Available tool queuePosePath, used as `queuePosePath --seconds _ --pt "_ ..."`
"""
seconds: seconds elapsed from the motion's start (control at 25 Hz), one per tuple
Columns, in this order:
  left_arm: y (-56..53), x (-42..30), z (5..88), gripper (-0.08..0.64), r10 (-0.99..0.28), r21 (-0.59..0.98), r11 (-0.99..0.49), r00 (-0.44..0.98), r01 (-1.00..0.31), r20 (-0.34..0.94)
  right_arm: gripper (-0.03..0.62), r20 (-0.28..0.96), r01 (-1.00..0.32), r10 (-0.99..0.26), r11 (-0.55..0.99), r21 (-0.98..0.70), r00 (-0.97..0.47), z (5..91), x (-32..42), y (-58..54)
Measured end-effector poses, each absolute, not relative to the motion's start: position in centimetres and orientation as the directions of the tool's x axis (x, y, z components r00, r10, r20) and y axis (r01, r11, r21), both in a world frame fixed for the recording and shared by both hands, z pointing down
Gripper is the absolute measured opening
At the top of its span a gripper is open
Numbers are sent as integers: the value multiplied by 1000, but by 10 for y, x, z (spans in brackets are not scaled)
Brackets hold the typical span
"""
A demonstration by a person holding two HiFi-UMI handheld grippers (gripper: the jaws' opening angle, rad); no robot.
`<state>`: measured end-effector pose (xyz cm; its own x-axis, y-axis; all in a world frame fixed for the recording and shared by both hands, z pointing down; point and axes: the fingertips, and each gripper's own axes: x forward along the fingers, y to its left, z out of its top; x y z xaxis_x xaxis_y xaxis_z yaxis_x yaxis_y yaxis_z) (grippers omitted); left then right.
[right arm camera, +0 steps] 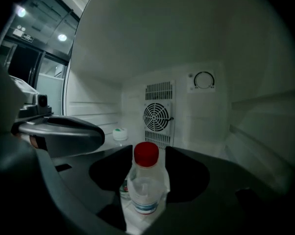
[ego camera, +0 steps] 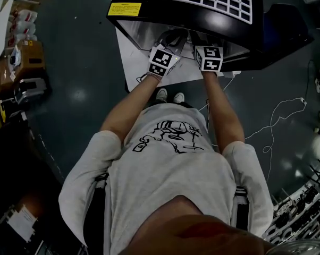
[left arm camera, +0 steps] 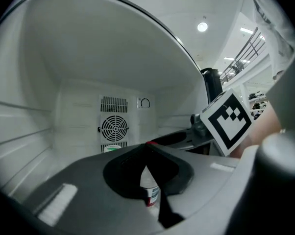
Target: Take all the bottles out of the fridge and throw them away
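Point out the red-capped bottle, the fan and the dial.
red-capped bottle (right arm camera: 146,190), right gripper view, clear body.
fan (right arm camera: 156,116), right gripper view, grille centre.
dial (right arm camera: 204,80), right gripper view, its face.

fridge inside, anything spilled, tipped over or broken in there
Nothing stands out. The clear plastic bottle with a red cap stands upright between the jaws of the right gripper, and no spill shows.

This is a large lab or workshop hall, not a home. A small fridge (ego camera: 149,9) sits at floor level on a white sheet (ego camera: 133,62), on a dark, glossy floor (ego camera: 80,62) with a loose cable (ego camera: 279,118) trailing across it. Boxes (ego camera: 27,57) crowd the left edge, racks of equipment (ego camera: 301,206) fill the lower right, and a high ceiling shows round lights (left arm camera: 202,27) and a gallery railing (left arm camera: 240,62).
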<state>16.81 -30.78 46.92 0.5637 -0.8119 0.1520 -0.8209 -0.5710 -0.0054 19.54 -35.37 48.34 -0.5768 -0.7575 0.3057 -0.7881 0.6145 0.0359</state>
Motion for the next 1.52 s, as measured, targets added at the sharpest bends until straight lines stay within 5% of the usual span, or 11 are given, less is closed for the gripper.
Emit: queuePosePath --seconds 1.52 --pt "-260 179 389 9 -812 28 -579 579 -815 66 153 269 -721 -701 692 34 -660 399 212 -274"
